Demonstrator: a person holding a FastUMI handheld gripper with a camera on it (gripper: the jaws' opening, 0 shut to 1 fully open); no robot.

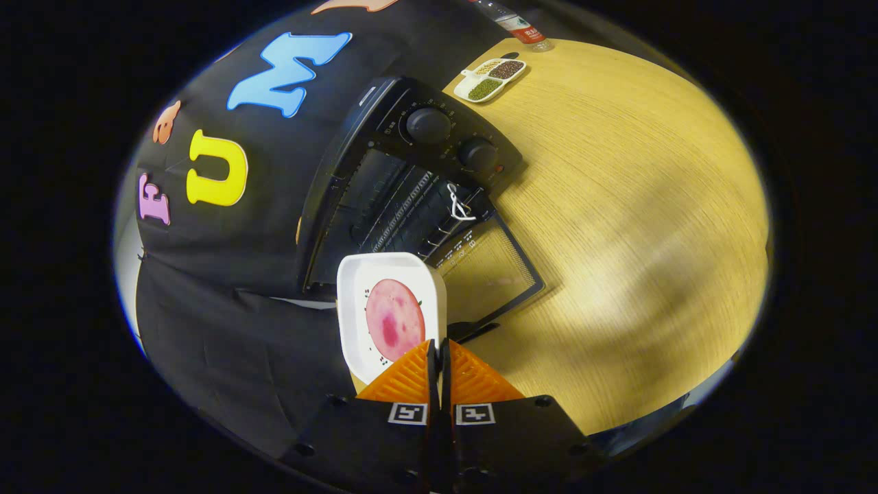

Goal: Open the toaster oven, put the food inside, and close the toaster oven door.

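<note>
The gripper (439, 346) has its two fingers drawn nearly together, with only a thin slit between them, and they pinch the near rim of a white tray (357, 302). The tray is a shallow dish with rounded corners and a raised lip, seen tilted on its side from this viewpoint, and it is held up off the wooden table (617, 240). On its floor sits the food (394, 319), a round flat pink slice with a darker red blotch near its middle, and a few small dark specks lie scattered on the white around it. Just beyond the tray the toaster oven (411, 185) stands with its door (490, 274) dropped fully open, the glass panel lying flat over the table so that the wood grain shows through it. Inside the dark cavity a wire rack (405, 209) is visible, and a loop of white cord (458, 202) hangs at the door's edge. Two round knobs sit on the oven's control panel. Farther off on the table rests a small divided dish (494, 77) holding grains or beans of different colours, and beyond it stands a clear bottle (518, 24).
</note>
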